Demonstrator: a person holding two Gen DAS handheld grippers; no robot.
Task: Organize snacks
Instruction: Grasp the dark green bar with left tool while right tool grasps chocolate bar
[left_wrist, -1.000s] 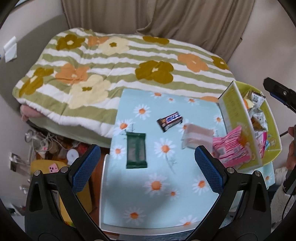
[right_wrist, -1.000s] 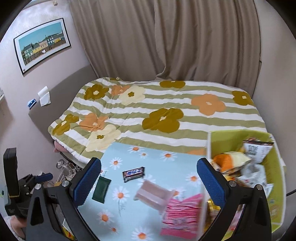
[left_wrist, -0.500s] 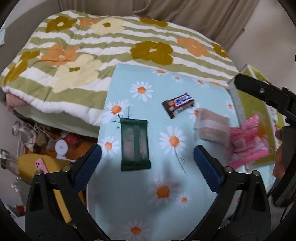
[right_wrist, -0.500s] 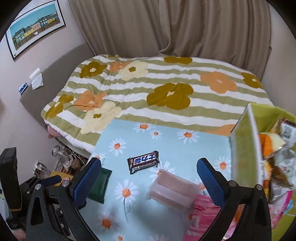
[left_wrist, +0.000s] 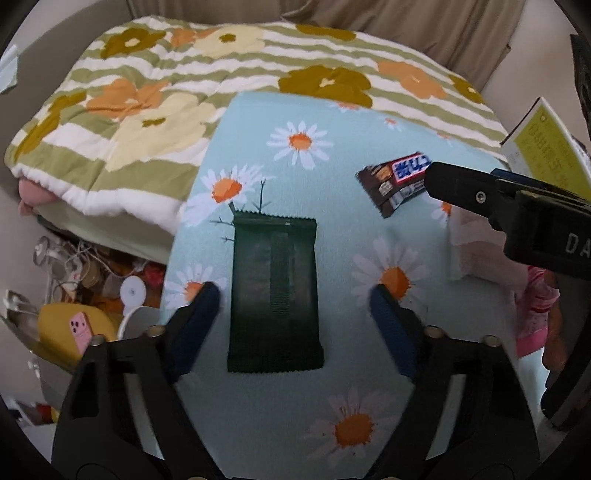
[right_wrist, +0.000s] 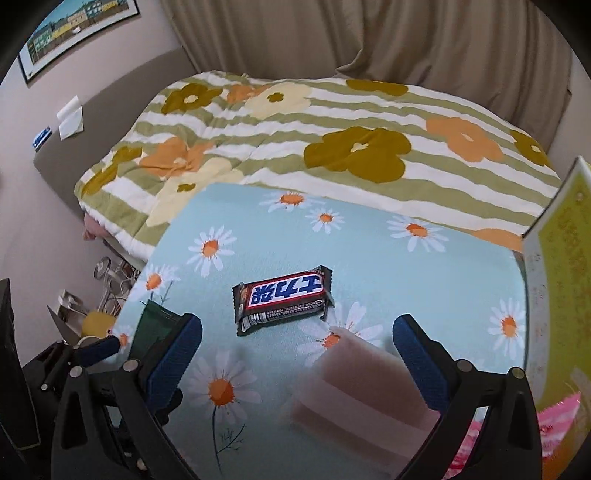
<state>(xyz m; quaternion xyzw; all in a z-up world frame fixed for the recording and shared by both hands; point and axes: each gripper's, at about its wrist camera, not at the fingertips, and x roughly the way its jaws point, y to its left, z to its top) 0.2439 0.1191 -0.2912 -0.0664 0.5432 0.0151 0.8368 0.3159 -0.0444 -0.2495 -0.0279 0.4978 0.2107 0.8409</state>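
Observation:
A dark green snack packet (left_wrist: 275, 291) lies flat on the daisy-print tabletop (left_wrist: 295, 406). My left gripper (left_wrist: 293, 299) hangs low over it, jaws closing, with the packet between the blue pads but untouched. A brown chocolate bar (right_wrist: 282, 295) with a blue-and-white label lies further back. Just behind it my right gripper (right_wrist: 295, 328) stands open above a pale pink striped packet (right_wrist: 354, 384), which is blurred and reaches in between its fingers. The green packet (right_wrist: 151, 325) shows partly behind the right gripper's left finger.
A yellow-green box (right_wrist: 561, 266) stands at the table's right edge, a bright pink packet (right_wrist: 561, 410) at its foot. A floral quilted bed (right_wrist: 332, 147) lies beyond the table. Floor clutter (left_wrist: 92, 288) fills the gap at the left.
Both grippers have sunk toward the tabletop. The left jaws have narrowed around the green packet. The right gripper has come down over the pale pink packet.

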